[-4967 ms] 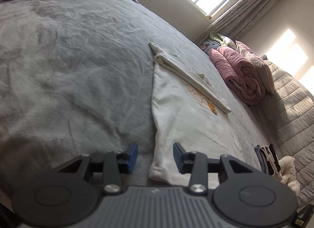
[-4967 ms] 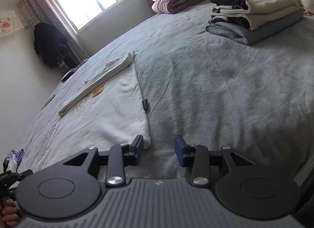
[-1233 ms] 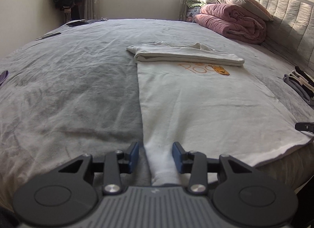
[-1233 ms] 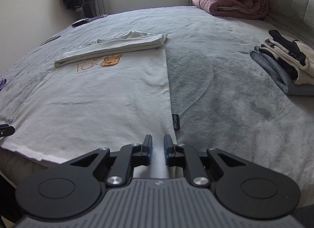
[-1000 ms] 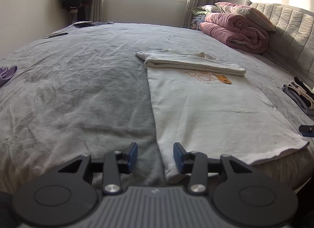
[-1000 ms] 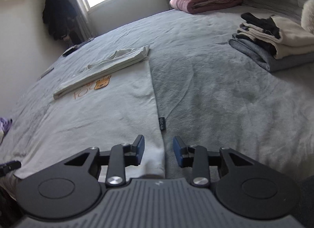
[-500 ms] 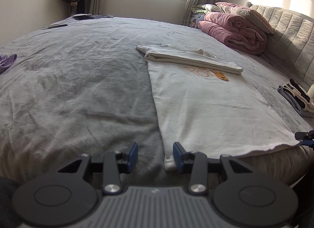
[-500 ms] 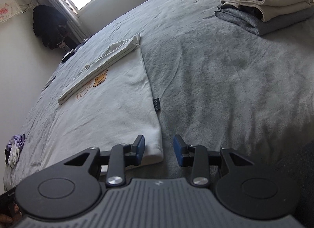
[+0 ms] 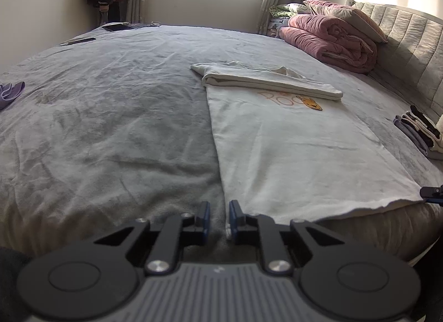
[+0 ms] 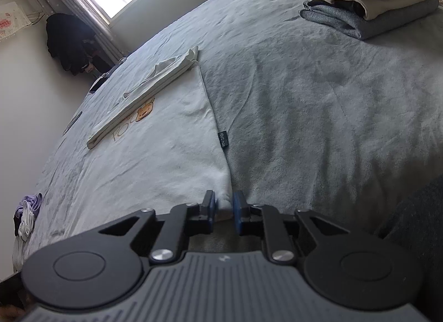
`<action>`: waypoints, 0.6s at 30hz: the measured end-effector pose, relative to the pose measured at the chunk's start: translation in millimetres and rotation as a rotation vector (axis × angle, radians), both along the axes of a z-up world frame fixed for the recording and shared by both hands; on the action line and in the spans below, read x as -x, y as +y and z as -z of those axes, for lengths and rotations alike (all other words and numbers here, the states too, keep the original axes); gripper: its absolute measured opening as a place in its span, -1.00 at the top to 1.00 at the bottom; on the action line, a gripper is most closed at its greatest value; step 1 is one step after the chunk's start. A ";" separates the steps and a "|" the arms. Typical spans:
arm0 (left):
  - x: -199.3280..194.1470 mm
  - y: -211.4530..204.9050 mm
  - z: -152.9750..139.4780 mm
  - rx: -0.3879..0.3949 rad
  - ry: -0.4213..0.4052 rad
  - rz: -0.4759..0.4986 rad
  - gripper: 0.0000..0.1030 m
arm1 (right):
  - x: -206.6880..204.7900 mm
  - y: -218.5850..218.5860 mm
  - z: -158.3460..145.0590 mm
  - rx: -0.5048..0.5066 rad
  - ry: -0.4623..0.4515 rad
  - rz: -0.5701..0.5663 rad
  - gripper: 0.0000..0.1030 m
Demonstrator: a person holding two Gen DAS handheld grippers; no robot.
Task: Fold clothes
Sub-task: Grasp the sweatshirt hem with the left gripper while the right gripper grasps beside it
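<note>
A white shirt [image 9: 290, 150] with a bear print lies flat on the grey bed [image 9: 110, 128], its top part folded into a band [image 9: 271, 84]. My left gripper [image 9: 219, 219] is at the near left hem corner. Its jaws are closing, and the hem edge lies against one pad with grey blanket showing in the gap. In the right wrist view the shirt [image 10: 155, 150] runs away to the left. My right gripper [image 10: 223, 207] is at the near right corner, jaws closing, with the white corner between the pads. The right gripper's tip [image 9: 432, 193] shows at the hem's far end.
A stack of folded clothes [image 10: 368, 3] sits on the bed to the right of the shirt. A rolled pink duvet [image 9: 332, 39] lies by the padded headboard [image 9: 409, 45]. A purple cloth [image 9: 11, 93] lies far left. Both grippers are at the bed's near edge.
Both grippers' jaws have narrowed around the shirt's near hem corners. The right gripper has rolled a little. The shirt has stayed flat.
</note>
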State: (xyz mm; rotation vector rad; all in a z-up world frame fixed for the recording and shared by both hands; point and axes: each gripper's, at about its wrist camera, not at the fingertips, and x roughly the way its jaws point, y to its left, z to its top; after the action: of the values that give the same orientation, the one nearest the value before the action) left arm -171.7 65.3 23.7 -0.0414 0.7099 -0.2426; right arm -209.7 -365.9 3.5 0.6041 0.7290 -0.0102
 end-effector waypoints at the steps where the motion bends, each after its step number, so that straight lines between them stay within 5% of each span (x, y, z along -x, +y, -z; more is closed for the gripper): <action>1: 0.1 -0.4 -0.6 -0.001 0.001 -0.001 0.86 | -0.2 0.0 -0.4 -0.004 -0.006 -0.001 0.73; 8: -3.7 -0.1 -2.3 -0.017 0.017 -0.028 0.99 | -1.8 -2.1 -3.6 -0.045 -0.045 0.010 0.80; 18: -13.6 29.3 -2.0 0.245 0.131 -0.052 0.86 | -1.4 -4.9 -1.2 -0.068 -0.037 0.023 0.68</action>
State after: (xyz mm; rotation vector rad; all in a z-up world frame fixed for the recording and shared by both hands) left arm -158.2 94.6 25.7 -0.3114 0.8055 -0.2778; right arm -208.3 -370.8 4.7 0.6762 0.6889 0.0048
